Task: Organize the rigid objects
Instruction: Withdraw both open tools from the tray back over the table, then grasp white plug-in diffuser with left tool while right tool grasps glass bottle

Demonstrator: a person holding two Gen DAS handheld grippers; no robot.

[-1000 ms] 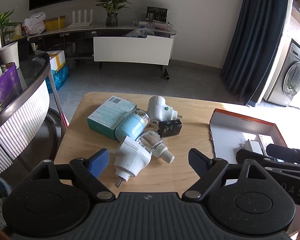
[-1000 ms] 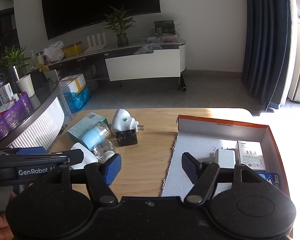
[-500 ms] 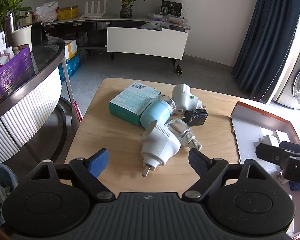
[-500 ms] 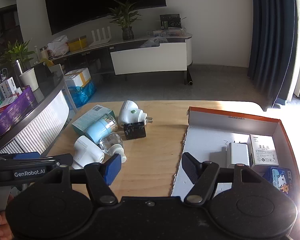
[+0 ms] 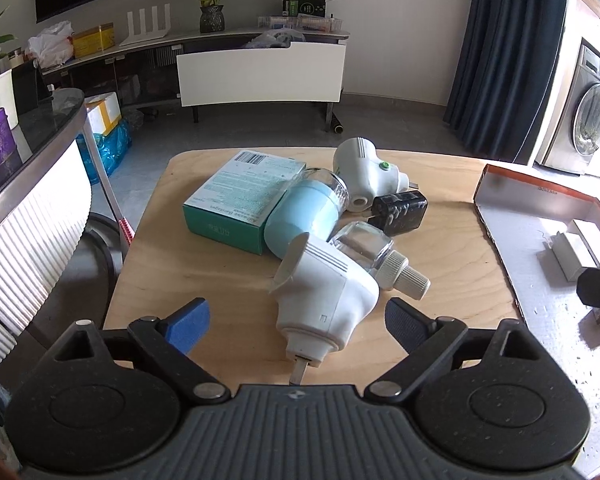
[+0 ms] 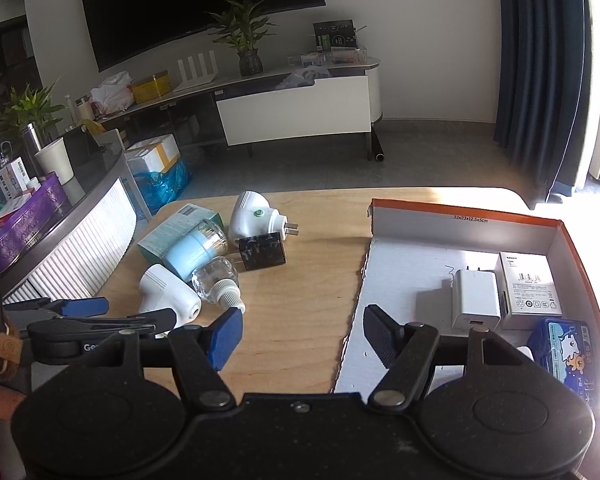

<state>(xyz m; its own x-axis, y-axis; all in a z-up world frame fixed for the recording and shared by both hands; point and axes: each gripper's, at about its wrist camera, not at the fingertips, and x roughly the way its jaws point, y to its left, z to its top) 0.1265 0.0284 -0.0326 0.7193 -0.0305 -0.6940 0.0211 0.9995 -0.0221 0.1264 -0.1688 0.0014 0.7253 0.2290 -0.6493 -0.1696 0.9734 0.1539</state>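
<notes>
Between wider left gripper [image 5: 296,322] jaws, nearer plug-in [image 5: 326,296].

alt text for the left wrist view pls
The left claw is opening around a white plug-in diffuser on a wooden table, pads not touching it. Behind lie a clear refill bottle, a teal box and a black charger.

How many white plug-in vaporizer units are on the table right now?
2. The near white unit lies between the fingers of the left hand-held gripper, whose jaws are opening. The far white unit lies behind the black adapter. None looks hidden.
</notes>
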